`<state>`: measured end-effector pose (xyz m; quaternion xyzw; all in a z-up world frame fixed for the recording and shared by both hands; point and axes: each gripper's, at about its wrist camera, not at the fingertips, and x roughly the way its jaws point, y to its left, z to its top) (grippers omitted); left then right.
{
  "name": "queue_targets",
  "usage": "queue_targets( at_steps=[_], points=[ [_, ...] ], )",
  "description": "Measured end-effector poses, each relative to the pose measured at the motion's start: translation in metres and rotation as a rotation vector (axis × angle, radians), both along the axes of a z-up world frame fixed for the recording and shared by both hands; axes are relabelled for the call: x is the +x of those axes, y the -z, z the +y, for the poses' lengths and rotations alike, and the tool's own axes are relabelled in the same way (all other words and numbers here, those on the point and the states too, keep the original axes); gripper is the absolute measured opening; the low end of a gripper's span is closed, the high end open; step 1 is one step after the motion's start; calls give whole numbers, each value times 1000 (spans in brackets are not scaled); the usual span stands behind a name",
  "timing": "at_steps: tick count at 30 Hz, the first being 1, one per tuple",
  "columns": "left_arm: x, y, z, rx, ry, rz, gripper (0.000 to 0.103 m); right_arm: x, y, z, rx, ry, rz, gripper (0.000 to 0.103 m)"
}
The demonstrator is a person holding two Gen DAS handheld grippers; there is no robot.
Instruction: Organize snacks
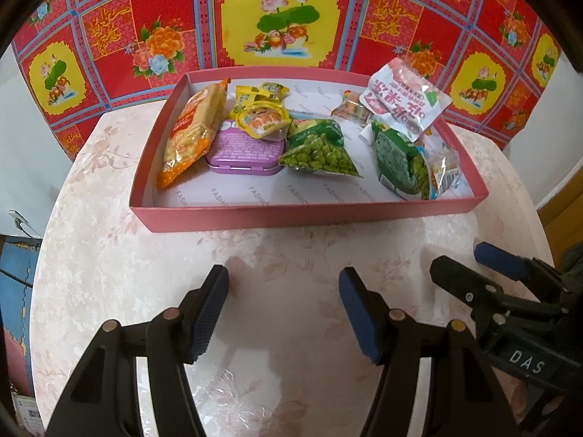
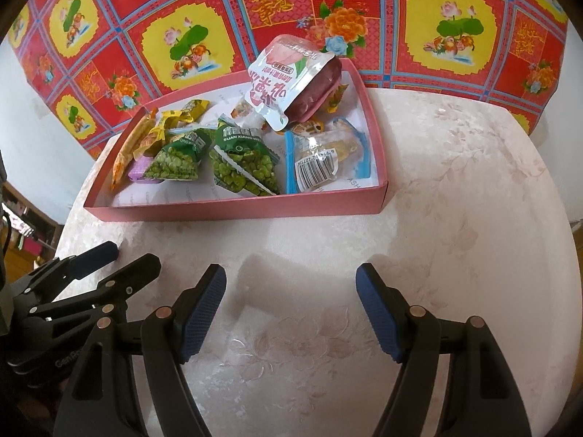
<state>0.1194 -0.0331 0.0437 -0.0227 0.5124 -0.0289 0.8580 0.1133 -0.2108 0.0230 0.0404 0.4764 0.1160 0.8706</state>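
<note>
A shallow pink box sits on the table and holds several snacks. From left to right these are a long orange pack, small yellow packs, a purple tin and two green pea packs. A white-and-pink pouch leans at the back right. A clear pack with a barcode lies in the right corner. My left gripper hovers open and empty in front of the box. My right gripper is beside it, also open and empty.
The round table has a pale floral cloth, and its edge curves away on both sides. A red, yellow and blue patterned cloth hangs right behind the box. The white floor and some furniture show past the table's rim.
</note>
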Motion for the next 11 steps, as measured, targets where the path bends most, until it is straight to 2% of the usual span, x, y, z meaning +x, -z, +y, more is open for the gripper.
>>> queue_targets(
  at_steps=[11],
  points=[
    [-1, 0, -1, 8, 0, -10, 67, 0, 0, 1, -12, -11, -10, 76]
  ],
)
